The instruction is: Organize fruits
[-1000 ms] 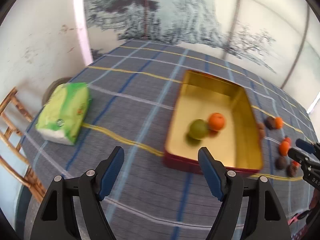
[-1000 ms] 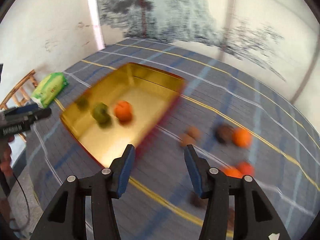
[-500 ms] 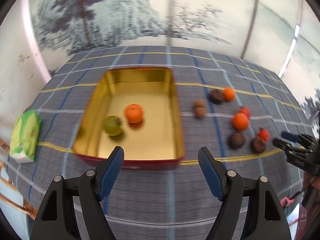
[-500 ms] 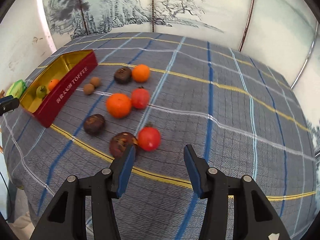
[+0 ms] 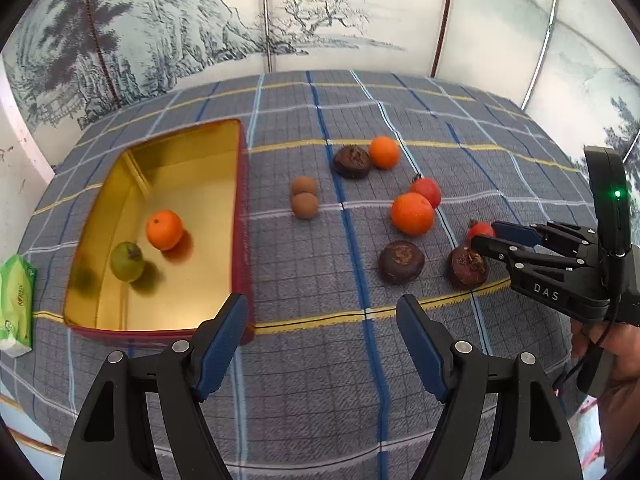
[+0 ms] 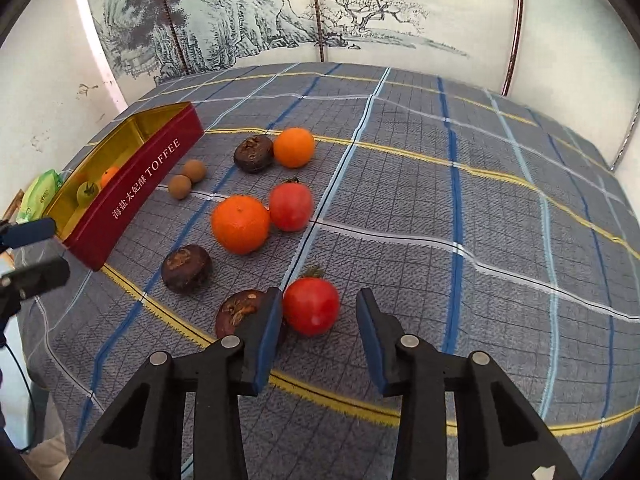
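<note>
A red toffee tin (image 5: pixel 241 200) with a gold inside holds an orange (image 5: pixel 164 230) and a green fruit (image 5: pixel 127 262). Loose on the checked cloth to its right lie two oranges, two tomatoes, three dark brown fruits and two small tan ones (image 5: pixel 305 200). My right gripper (image 6: pixel 318 294) straddles the nearest red tomato (image 6: pixel 311 306); its jaws are closing, the left pad is at the skin, and a gap shows at the right pad. A dark brown fruit (image 6: pixel 240 312) sits just left of it. My left gripper (image 5: pixel 320 308) hangs open over bare cloth by the tin's near corner.
A green tissue pack (image 5: pixel 16 300) lies at the table's left edge beyond the tin. A painted folding screen (image 5: pixel 320 32) stands behind the table. A hand (image 5: pixel 616 352) holds the right gripper at the right edge. A big orange (image 6: pixel 240 224) and a second tomato (image 6: pixel 290 206) lie beyond the gripped spot.
Both views swung right, from the tin to the loose fruit. The right gripper came down around the near tomato and its jaws narrowed. The left gripper stayed open.
</note>
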